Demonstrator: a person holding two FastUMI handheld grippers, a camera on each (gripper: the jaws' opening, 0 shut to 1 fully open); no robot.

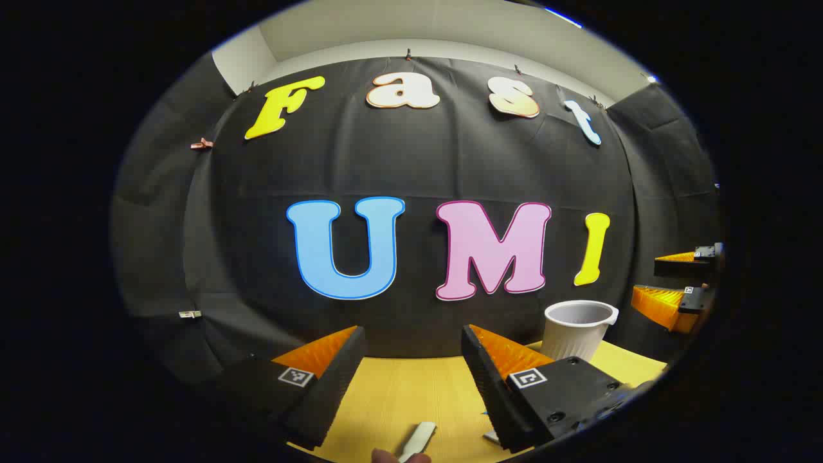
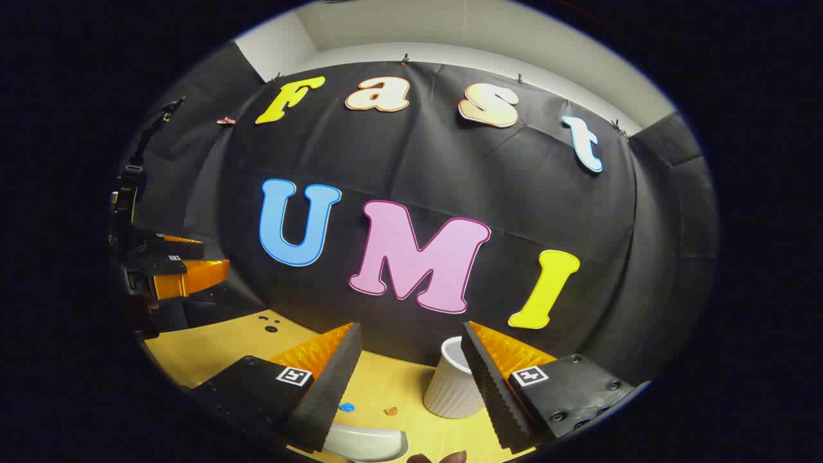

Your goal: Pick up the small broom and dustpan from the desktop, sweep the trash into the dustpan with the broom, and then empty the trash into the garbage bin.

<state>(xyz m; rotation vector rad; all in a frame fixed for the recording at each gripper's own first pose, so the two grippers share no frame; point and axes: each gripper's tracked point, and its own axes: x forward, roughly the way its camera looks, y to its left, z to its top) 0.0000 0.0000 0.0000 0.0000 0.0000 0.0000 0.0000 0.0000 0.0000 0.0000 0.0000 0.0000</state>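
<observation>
White dustpan (image 2: 366, 444) lies on the yellow desktop (image 2: 212, 347) at 6 o'clock in the right gripper view, beside small bits of trash (image 2: 347, 407). White ribbed garbage bin (image 2: 450, 386) stands at 5 o'clock. Right gripper (image 2: 408, 379) and left gripper (image 1: 411, 379) both gape wide, holding nothing.

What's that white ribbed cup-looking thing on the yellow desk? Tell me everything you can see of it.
The white bin is a small cup-shaped container, plastic by its look, with vertical ribs down its tapering wall and a smooth rolled rim with a small lip on one side. It stands upright and open-topped on the yellow desk, near the black cloth wall. In the right gripper view a finger partly hides it. Nothing visibly touches it.
</observation>
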